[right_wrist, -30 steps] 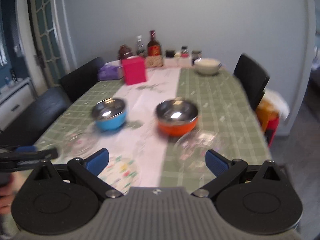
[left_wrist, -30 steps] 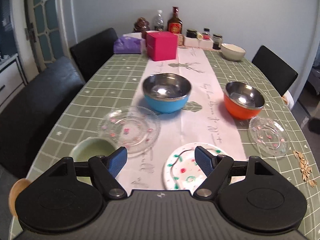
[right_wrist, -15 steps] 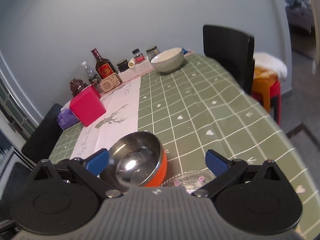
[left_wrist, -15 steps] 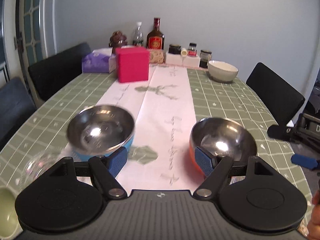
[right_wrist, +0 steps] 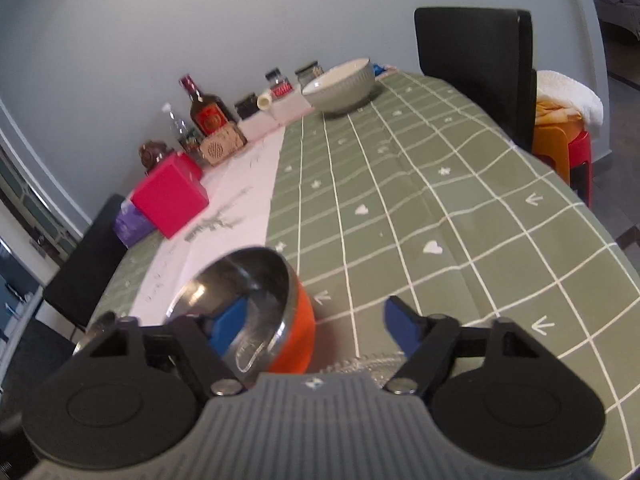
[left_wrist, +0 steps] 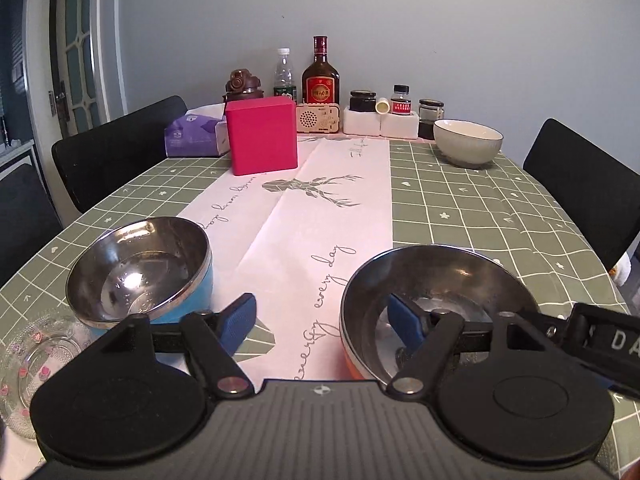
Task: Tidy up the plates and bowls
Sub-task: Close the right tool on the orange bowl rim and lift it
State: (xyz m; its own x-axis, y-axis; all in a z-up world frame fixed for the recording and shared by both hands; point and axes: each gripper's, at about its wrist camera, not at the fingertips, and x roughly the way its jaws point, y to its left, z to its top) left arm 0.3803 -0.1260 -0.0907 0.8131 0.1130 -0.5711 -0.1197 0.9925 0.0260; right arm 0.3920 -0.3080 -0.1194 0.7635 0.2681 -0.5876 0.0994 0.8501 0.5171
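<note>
Both grippers' jaws are closing, each astride the rim of the orange steel-lined bowl (left_wrist: 434, 304): left gripper (left_wrist: 324, 322), right gripper (right_wrist: 310, 326), pads not pressing yet; two steel bowls are standing on the runner, one blue bowl (left_wrist: 140, 272)

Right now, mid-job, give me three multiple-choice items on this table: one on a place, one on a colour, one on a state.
1. The pale ceramic bowl stands:
A. at the far end of the table, by the jars
B. on the floor
C. on a chair

2. The steel bowl that the left gripper and the right gripper each straddle is, outside:
A. green
B. orange
C. black

3. The blue bowl is:
A. upside down
B. upright, alone
C. stacked in another bowl

Answers:
1 A, it sits on green cloth beside the jars.
2 B, its orange wall lies between each gripper's closing jaws, not yet pinched.
3 B, its shiny inside faces up.
</note>
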